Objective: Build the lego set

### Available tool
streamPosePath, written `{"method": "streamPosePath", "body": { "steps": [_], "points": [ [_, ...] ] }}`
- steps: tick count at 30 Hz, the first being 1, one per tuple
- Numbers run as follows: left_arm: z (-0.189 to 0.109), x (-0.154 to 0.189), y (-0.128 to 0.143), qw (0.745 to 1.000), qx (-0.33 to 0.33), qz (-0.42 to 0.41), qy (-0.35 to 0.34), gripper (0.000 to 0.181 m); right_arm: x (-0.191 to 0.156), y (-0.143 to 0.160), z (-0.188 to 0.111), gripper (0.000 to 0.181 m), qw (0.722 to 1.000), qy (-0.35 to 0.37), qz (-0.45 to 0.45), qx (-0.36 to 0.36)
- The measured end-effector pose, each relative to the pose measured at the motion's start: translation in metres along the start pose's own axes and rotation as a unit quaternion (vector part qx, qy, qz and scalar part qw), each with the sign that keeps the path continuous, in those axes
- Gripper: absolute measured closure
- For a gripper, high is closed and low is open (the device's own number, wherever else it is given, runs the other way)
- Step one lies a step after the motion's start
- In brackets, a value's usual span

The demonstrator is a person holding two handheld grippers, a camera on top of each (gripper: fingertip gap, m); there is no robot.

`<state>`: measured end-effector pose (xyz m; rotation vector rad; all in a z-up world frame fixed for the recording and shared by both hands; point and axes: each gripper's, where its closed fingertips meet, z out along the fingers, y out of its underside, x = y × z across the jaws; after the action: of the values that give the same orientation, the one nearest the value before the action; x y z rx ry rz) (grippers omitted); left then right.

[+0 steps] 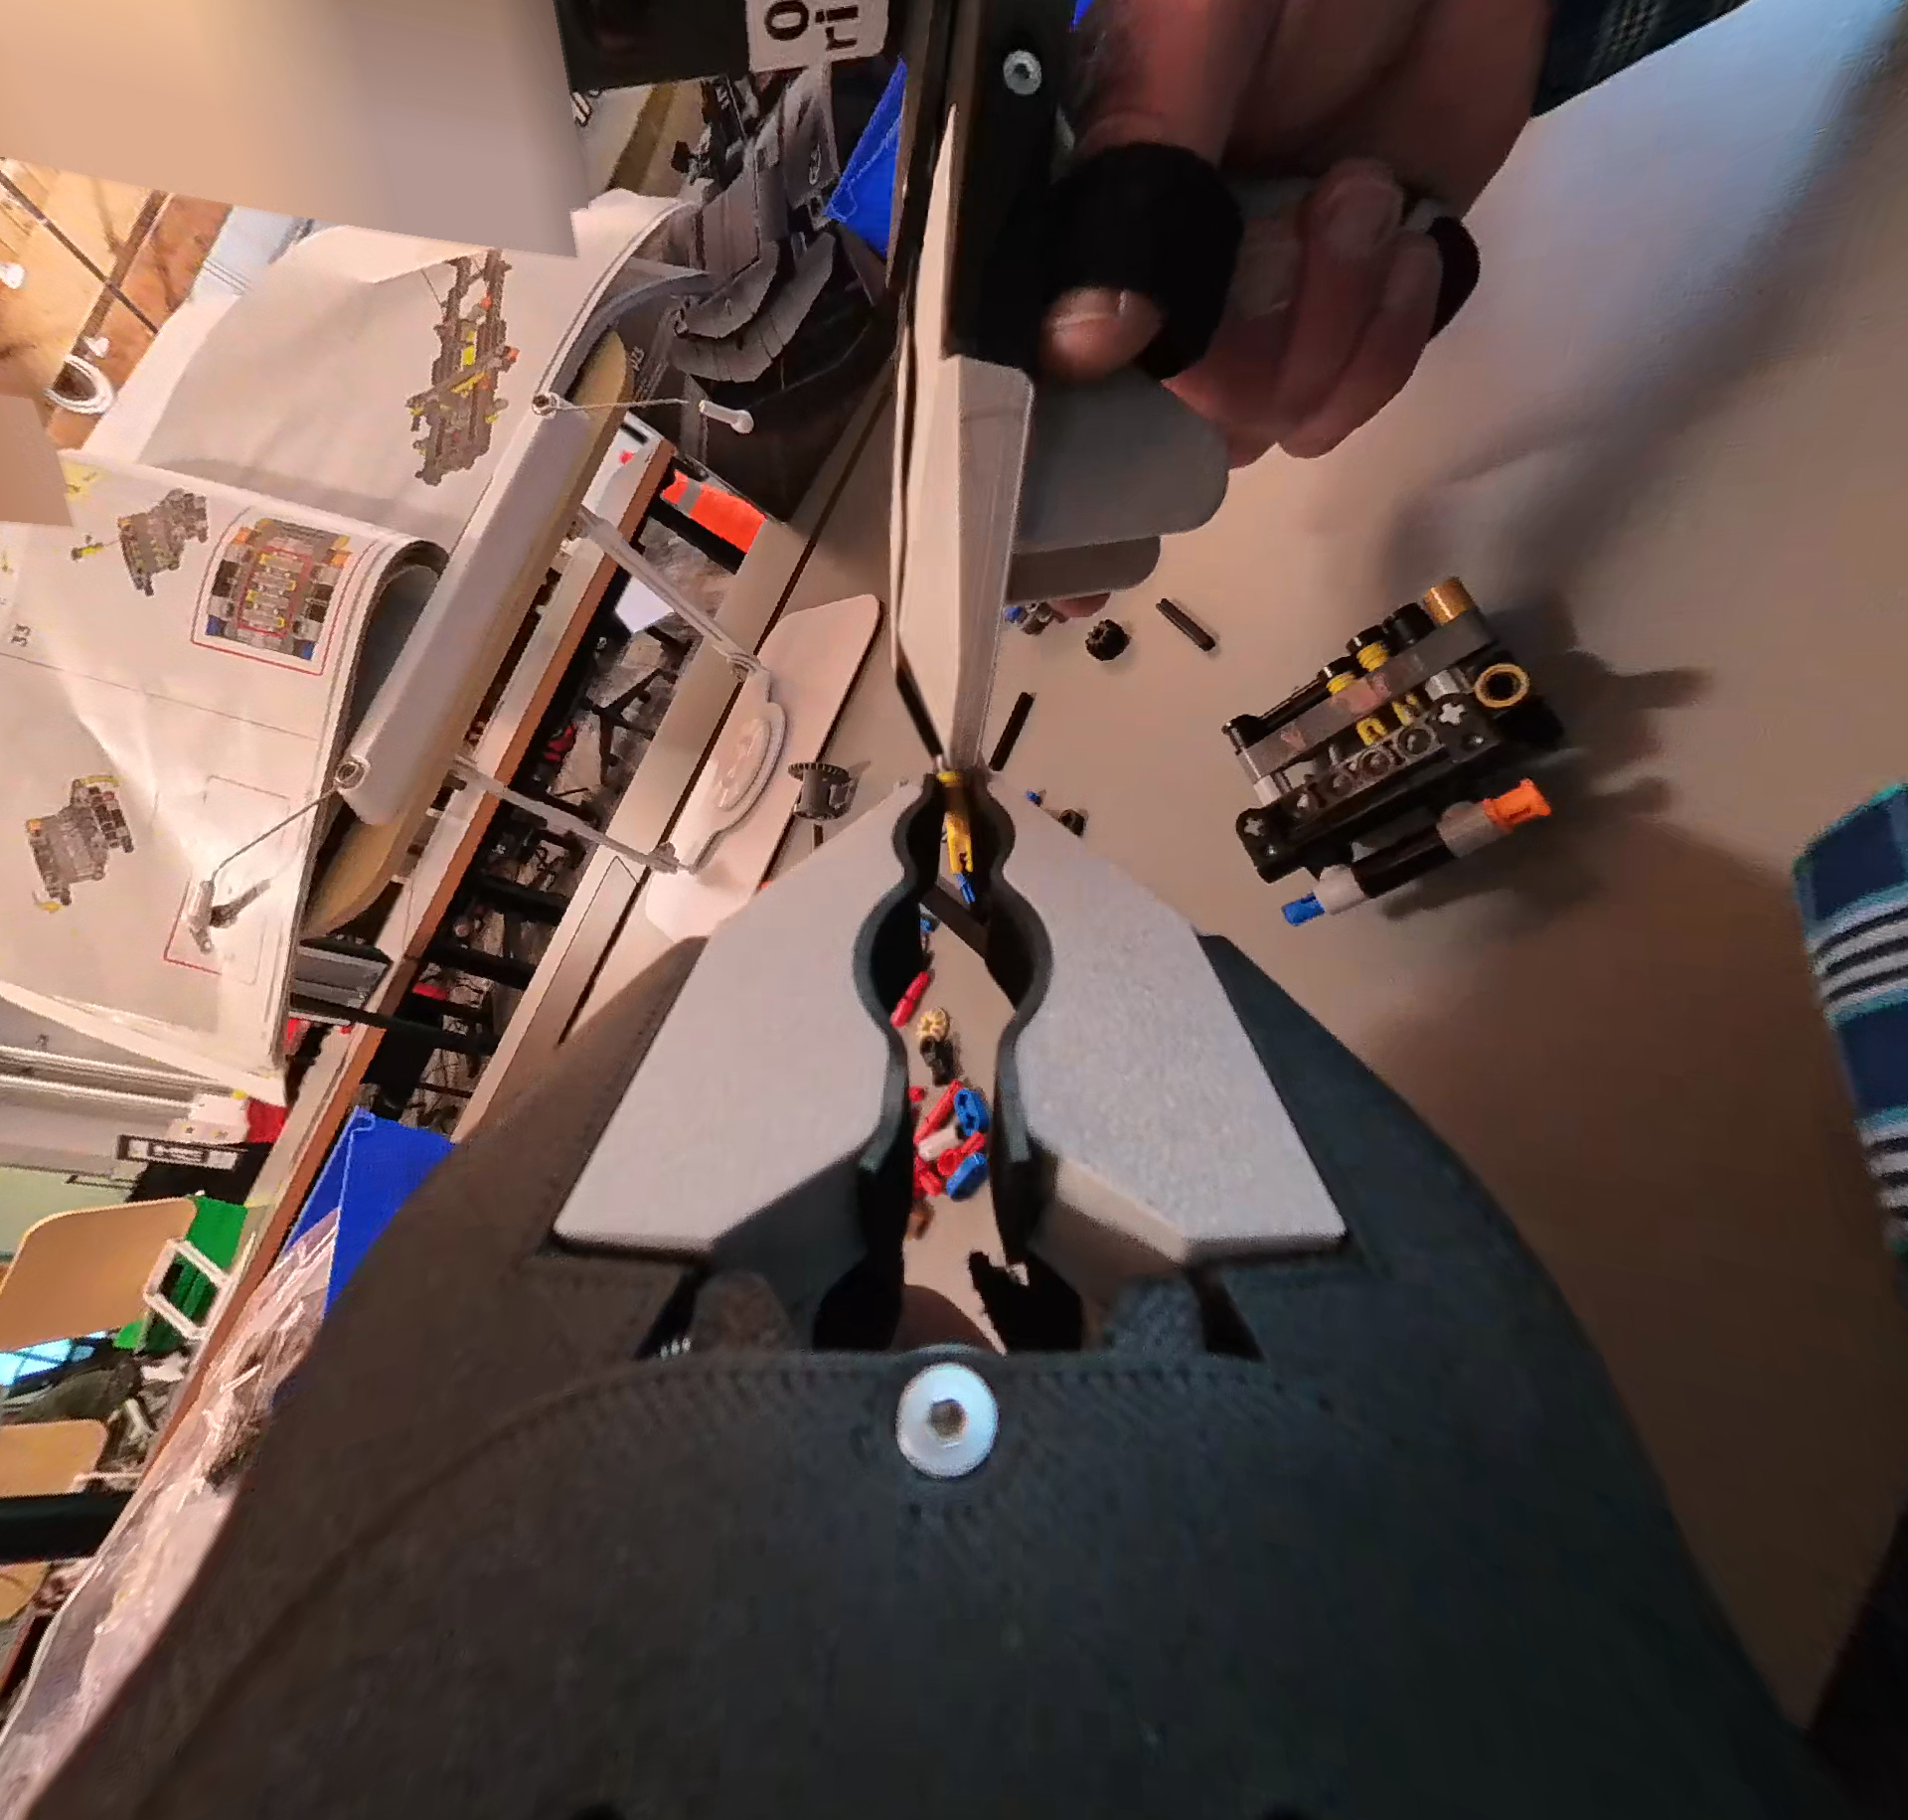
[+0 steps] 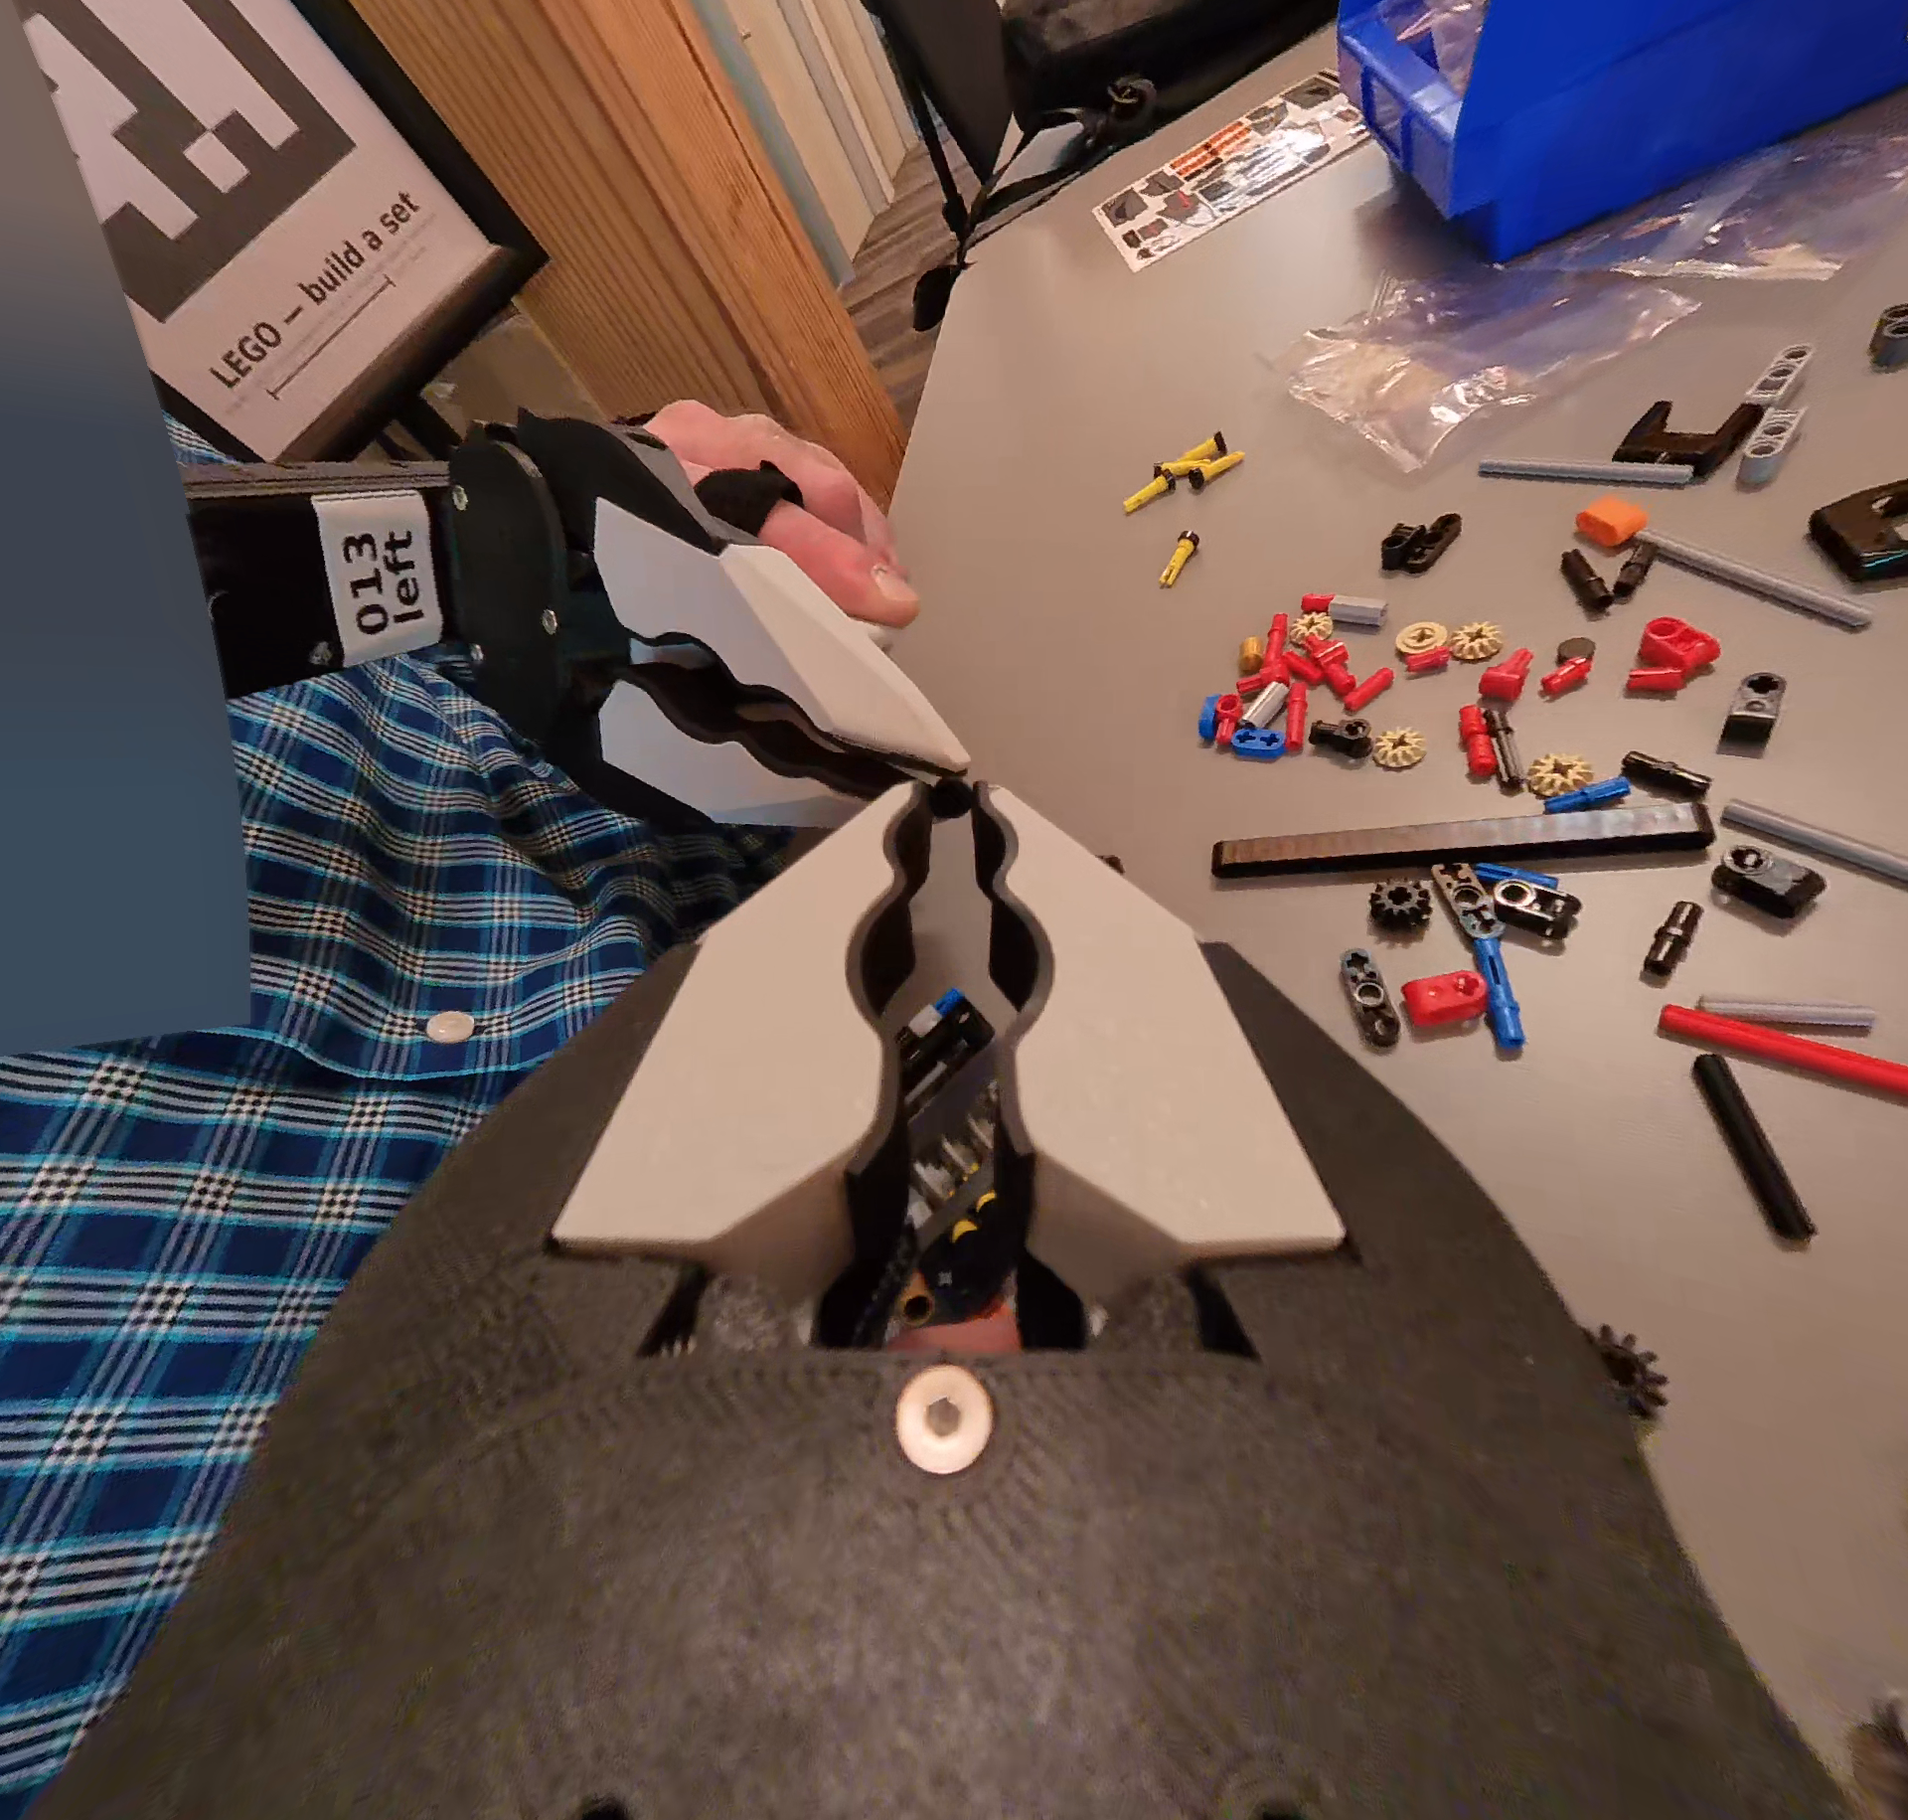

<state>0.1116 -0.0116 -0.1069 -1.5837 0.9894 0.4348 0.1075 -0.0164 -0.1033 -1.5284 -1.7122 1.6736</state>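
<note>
My left gripper [image 1: 955, 798] is shut on a small yellow pin [image 1: 957, 826] and holds it above the grey table [image 2: 1084, 428]. My right gripper [image 2: 948, 796] meets it tip to tip and is shut on a small black piece [image 2: 948, 800] at the pin's end. In the left wrist view the right gripper [image 1: 942, 756] comes down from above. In the right wrist view the left gripper [image 2: 955, 765] comes in from the left. A partly built black and grey assembly [image 1: 1384, 748] lies on the table to the right.
Loose red, blue, black and tan parts [image 2: 1445, 696] are spread over the table, with a long black beam [image 2: 1466, 841] and a red axle [image 2: 1786, 1048]. A blue bin [image 2: 1652, 66] and plastic bag [image 2: 1476, 356] lie behind. An open instruction booklet [image 1: 207, 634] stands on a holder. The tips of both grippers are at nearly the same place.
</note>
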Motion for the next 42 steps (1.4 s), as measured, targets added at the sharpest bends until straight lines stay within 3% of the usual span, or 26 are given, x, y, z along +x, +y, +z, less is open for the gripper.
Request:
{"method": "streamPosePath", "body": {
  "steps": [42],
  "points": [
    [0.01,-0.001,-0.011,0.999,0.024,-0.028,-0.006,0.177,0.004,-0.005,-0.015,0.177,0.999,0.012,0.011,0.031]
  ]
}}
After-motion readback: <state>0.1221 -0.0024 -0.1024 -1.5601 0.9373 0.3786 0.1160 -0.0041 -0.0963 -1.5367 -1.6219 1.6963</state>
